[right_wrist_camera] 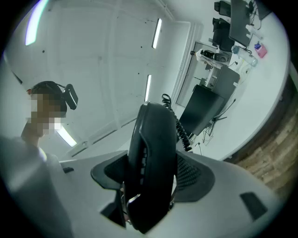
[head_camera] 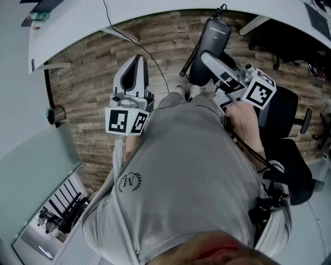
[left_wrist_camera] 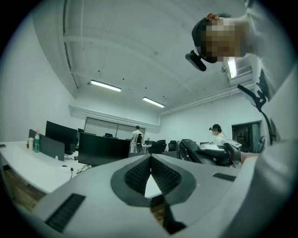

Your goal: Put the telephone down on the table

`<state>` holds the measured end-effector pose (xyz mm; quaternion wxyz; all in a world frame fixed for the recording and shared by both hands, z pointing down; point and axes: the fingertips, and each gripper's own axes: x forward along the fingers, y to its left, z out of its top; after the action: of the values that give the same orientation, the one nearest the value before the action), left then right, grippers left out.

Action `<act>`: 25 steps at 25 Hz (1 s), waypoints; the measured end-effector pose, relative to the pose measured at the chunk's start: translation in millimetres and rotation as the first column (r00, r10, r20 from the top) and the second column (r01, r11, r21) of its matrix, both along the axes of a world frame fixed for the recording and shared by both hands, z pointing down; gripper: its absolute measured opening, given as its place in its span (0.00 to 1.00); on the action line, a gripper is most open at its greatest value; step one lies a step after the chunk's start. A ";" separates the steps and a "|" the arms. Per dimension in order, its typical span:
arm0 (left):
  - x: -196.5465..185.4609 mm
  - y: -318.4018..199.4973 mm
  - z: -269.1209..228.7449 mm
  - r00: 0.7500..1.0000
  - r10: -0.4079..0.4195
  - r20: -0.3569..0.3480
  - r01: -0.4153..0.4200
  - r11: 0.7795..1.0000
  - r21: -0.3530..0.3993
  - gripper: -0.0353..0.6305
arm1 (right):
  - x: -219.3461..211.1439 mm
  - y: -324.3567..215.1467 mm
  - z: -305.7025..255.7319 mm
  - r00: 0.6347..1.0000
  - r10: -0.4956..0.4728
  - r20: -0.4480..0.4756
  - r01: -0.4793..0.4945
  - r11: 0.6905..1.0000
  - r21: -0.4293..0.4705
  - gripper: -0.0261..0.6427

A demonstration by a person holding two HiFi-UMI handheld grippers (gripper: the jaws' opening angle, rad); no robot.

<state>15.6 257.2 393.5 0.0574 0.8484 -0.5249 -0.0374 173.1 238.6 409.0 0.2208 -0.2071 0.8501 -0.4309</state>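
Black telephone (head_camera: 215,32) sits clamped between the pads of the right gripper (head_camera: 209,58), its body standing out past the jaws; it is held in the air over the wood floor (head_camera: 88,83), near the edge of the white table (head_camera: 155,11) but not resting on it; its coiled cord (head_camera: 190,58) trails alongside (the far end cannot be traced); the left gripper (head_camera: 135,62) has its jaws together, nothing between them.

Only legible mark: letter "M" inside wreath emblem (head_camera: 129,182), dark print on grey shirt (head_camera: 191,171). Short pale print line near top end of telephone (head_camera: 213,39), too small to read. Nothing readable in either gripper view.
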 end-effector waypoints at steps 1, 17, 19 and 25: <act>1.7 2.2 -2.7 1.000 0.013 0.005 -0.013 1.000 0.010 0.07 | -1.9 3.5 -0.6 1.000 0.002 0.004 -0.002 1.000 -0.007 0.48; -19.4 3.9 -23.5 0.991 0.131 -0.004 -0.129 0.986 0.103 0.07 | -52.0 12.8 -21.9 0.995 0.031 -0.098 -0.032 0.999 -0.003 0.48; -21.9 0.0 -21.9 0.991 0.131 -0.012 -0.129 0.987 0.094 0.07 | -54.5 13.4 -25.2 0.999 0.026 -0.047 -0.028 0.999 -0.024 0.48; -0.6 -3.5 -19.6 0.988 0.153 0.007 -0.153 0.984 0.091 0.07 | -36.3 16.2 -25.6 0.999 0.016 0.047 -0.014 0.999 -0.045 0.48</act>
<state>15.0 253.7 373.9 0.0213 0.8879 -0.4561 -0.0566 136.8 254.8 383.3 0.2395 -0.2079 0.8332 -0.4530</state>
